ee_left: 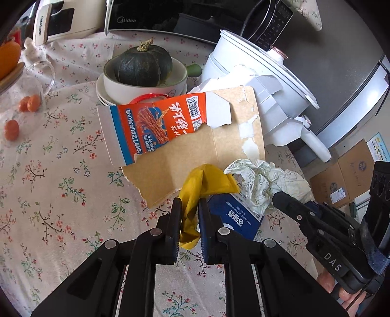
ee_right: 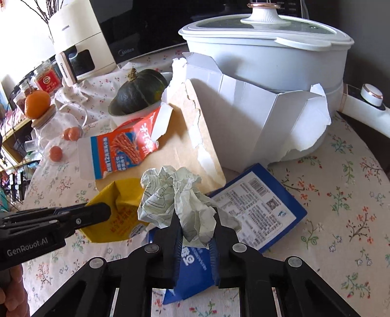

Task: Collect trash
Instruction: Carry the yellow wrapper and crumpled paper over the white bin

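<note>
My left gripper (ee_left: 190,207) is shut on a yellow wrapper (ee_left: 207,181), held over the floral tablecloth; it also shows in the right wrist view (ee_right: 114,214). My right gripper (ee_right: 197,219) is shut on a crumpled pale-green paper ball (ee_right: 180,195), also seen in the left wrist view (ee_left: 268,183). Under both lies a flattened blue box (ee_right: 263,209). Behind it lie a torn brown cardboard sheet (ee_left: 190,151), a torn orange snack box (ee_left: 151,126) and torn white carton pieces (ee_right: 256,117).
A white electric pot (ee_right: 268,56) stands at the back right. A dark green squash (ee_left: 142,63) sits in a white bowl (ee_left: 136,89). Small oranges (ee_left: 11,129) and a glass jar (ee_right: 56,126) are at the left. A microwave (ee_left: 170,17) and air fryer (ee_right: 75,36) stand behind.
</note>
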